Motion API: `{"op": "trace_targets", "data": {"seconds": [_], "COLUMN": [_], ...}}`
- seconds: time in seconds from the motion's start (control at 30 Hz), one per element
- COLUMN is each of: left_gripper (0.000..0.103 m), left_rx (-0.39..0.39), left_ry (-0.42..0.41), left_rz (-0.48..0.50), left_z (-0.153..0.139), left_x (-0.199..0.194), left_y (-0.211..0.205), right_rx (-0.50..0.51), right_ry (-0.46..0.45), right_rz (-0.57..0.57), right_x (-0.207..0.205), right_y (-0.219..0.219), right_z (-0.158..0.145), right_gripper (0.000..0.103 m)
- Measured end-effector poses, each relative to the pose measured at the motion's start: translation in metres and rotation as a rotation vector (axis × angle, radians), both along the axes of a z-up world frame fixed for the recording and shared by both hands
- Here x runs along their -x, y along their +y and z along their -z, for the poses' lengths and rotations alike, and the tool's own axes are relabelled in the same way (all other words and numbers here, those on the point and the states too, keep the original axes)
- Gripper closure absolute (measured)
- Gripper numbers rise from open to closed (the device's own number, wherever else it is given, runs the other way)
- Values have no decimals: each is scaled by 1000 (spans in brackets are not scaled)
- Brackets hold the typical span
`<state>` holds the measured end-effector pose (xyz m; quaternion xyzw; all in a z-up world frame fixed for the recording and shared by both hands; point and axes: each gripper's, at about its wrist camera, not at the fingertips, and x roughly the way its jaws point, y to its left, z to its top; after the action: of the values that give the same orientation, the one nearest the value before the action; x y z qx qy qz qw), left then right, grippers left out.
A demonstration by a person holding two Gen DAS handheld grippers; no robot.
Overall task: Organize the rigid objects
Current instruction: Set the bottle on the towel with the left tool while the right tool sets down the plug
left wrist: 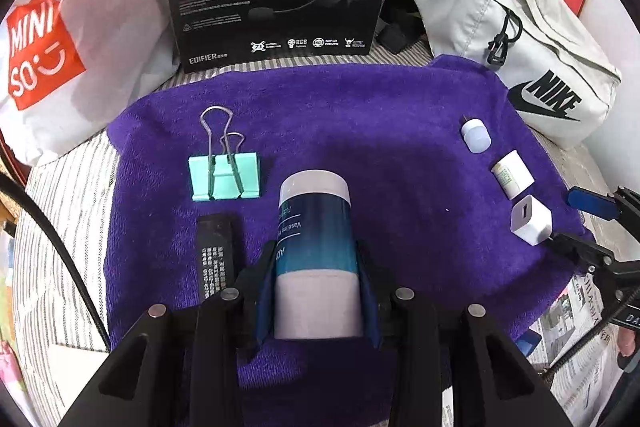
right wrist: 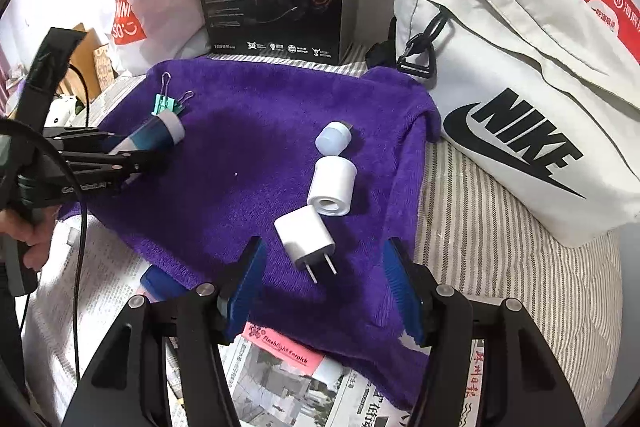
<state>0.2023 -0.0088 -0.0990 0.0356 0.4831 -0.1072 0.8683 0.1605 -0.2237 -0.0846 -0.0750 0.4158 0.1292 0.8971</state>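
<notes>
Two hand-held grippers over purple towel (left wrist: 360, 131) | left hand-held gripper (left wrist: 318, 267) clamped on Vaseline tube (left wrist: 316, 227), frame centre, beside mint binder clip (left wrist: 225, 177) | right hand-held gripper (right wrist: 324, 267) jaws apart, nothing between pads | white charger plug (right wrist: 306, 231) lower centre, just beyond its fingertips, near white roll (right wrist: 332, 189)

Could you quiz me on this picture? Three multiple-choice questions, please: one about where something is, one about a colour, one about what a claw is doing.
1. Where does the binder clip lie?
A on the purple towel
B on the newspaper
C inside the white bag

2. What colour is the binder clip's body?
A red
B mint green
C black

3. What is the left gripper doing?
A standing open, nothing in it
B holding the charger
C clamping the tube

Answers: 1 A, towel shows all around it. 2 B, plainly mint. 3 C, both pads press the tube's sides.
</notes>
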Motion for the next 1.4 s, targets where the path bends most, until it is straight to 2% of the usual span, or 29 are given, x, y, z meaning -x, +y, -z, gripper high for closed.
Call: {"op": "trace_targets", "data": {"seconds": [0.17, 0.37, 0.47, 0.53, 0.67, 0.77, 0.83, 0.93, 1.03, 1.2, 1.4], "left_gripper": [68, 65, 59, 52, 48, 40, 40, 40, 40, 40, 39], "left_rx": [-46, -24, -25, -28, -42, -44, -60, -41, -26, -32, -28], "left_ry": [-7, -12, -15, -12, -8, 6, 11, 15, 8, -56, -96], "left_rz": [18, 25, 35, 43, 51, 58, 51, 37, 25, 22, -2], "left_z": [1, 2, 2, 3, 3, 4, 4, 2, -5, -30, -50], "left_x": [0, 1, 4, 5, 9, 11, 14, 17, 23, 44, 71], "left_y": [-6, -3, -5, -7, -8, -8, -8, -6, -2, 2, 16], "right_rx": [5, 22, 30, 34, 25, 21, 18, 12, -1, -25, -63], "right_ry": [-2, 0, -5, -10, -17, -26, -28, -39, -36, -33, -4], "right_rz": [1, -7, -15, -8, 6, 14, 18, 23, 25, 20, 5], "right_x": [4, 6, 8, 10, 14, 20, 24, 32, 39, 54, 69], "right_y": [1, 4, 3, 2, 0, -2, -3, -4, -5, -5, 0], "right_z": [0, -2, -5, -7, -11, -16, -17, -20, -21, -20, -7], "right_gripper": [43, 43, 43, 43, 43, 43, 43, 42, 42, 42, 42]}}
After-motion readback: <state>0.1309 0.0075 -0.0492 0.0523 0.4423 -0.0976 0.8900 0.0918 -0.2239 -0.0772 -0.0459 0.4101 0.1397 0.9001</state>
